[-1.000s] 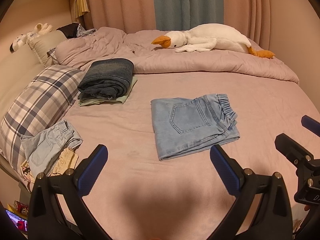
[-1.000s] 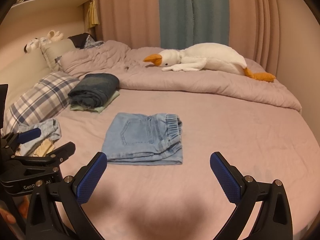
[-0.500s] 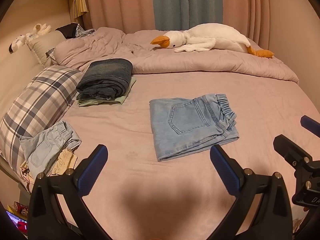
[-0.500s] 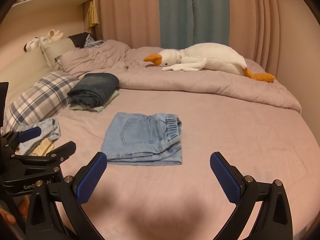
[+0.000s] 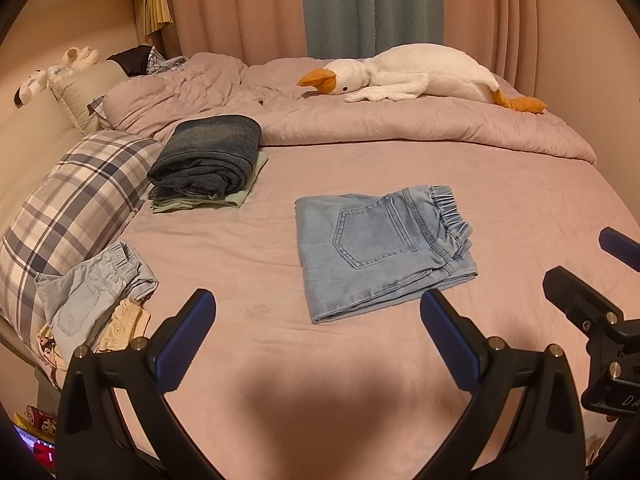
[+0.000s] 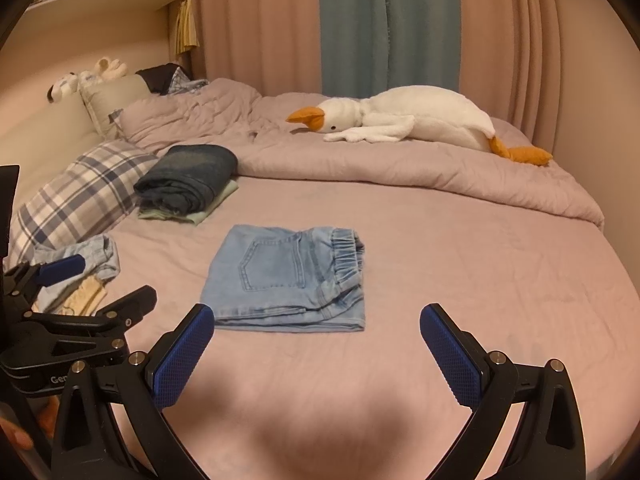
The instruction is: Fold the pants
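Observation:
Light-blue denim pants [image 5: 376, 244] [image 6: 292, 276] lie folded into a flat rectangle on the pink bedsheet [image 5: 320, 360], back pocket up, elastic waistband on the right side. My left gripper [image 5: 318, 320] hovers open just short of their near edge, nothing between its blue pads. My right gripper [image 6: 316, 332] is also open and empty, held back from the pants' near edge. Each gripper shows at the border of the other's view. A crumpled pale-blue garment [image 5: 92, 284] lies at the left by the pillow.
A stack of folded dark jeans [image 5: 208, 156] on a pale green garment sits at the back left. A plaid pillow [image 5: 64, 208] lies along the left edge. A bunched duvet [image 5: 400, 120] with a plush goose [image 5: 412, 74] spans the back. Curtains hang behind.
Both views have shifted only slightly; the pants lie as before and both grippers stay open.

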The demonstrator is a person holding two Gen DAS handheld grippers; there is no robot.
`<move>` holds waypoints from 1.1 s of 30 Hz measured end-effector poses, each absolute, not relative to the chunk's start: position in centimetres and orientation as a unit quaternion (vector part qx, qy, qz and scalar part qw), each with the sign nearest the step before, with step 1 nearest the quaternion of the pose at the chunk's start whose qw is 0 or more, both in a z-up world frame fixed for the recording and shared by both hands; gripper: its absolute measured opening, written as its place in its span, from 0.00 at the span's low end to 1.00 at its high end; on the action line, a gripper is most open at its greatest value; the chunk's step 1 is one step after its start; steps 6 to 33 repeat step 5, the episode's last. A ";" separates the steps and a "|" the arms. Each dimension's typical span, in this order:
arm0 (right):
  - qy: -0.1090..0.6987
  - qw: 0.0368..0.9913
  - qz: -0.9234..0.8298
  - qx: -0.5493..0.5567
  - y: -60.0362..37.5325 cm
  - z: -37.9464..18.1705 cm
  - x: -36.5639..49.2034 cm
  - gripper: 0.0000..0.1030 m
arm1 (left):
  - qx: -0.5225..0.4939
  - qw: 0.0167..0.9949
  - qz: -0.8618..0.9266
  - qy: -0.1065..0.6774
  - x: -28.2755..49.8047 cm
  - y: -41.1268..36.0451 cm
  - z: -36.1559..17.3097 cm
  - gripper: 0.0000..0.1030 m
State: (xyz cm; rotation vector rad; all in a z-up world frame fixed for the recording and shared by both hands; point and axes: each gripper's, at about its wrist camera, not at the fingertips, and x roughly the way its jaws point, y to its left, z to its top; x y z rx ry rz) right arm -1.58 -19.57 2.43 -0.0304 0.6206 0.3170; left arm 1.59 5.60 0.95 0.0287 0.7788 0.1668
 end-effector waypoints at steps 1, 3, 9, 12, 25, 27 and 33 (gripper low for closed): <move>0.304 0.940 0.155 -0.015 -19.6 2.4 -1.6 0.99 | 0.014 0.921 0.081 0.380 1.6 5.6 0.9 0.99; 0.305 0.939 0.156 -0.015 -19.5 2.3 -1.5 0.99 | 0.014 0.921 0.081 0.380 1.7 5.7 0.9 0.99; 0.305 0.939 0.156 -0.017 -19.4 2.2 -1.5 0.99 | 0.013 0.920 0.080 0.382 1.7 5.7 0.8 0.99; 0.305 0.939 0.156 -0.017 -19.4 2.2 -1.5 0.99 | 0.013 0.920 0.080 0.382 1.7 5.7 0.8 0.99; 0.305 0.939 0.156 -0.017 -19.4 2.2 -1.5 0.99 | 0.013 0.920 0.080 0.382 1.7 5.7 0.8 0.99; 0.305 0.939 0.156 -0.017 -19.4 2.2 -1.5 0.99 | 0.013 0.920 0.080 0.382 1.7 5.7 0.8 0.99; 0.305 0.939 0.156 -0.017 -19.4 2.2 -1.5 0.99 | 0.013 0.920 0.080 0.382 1.7 5.7 0.8 0.99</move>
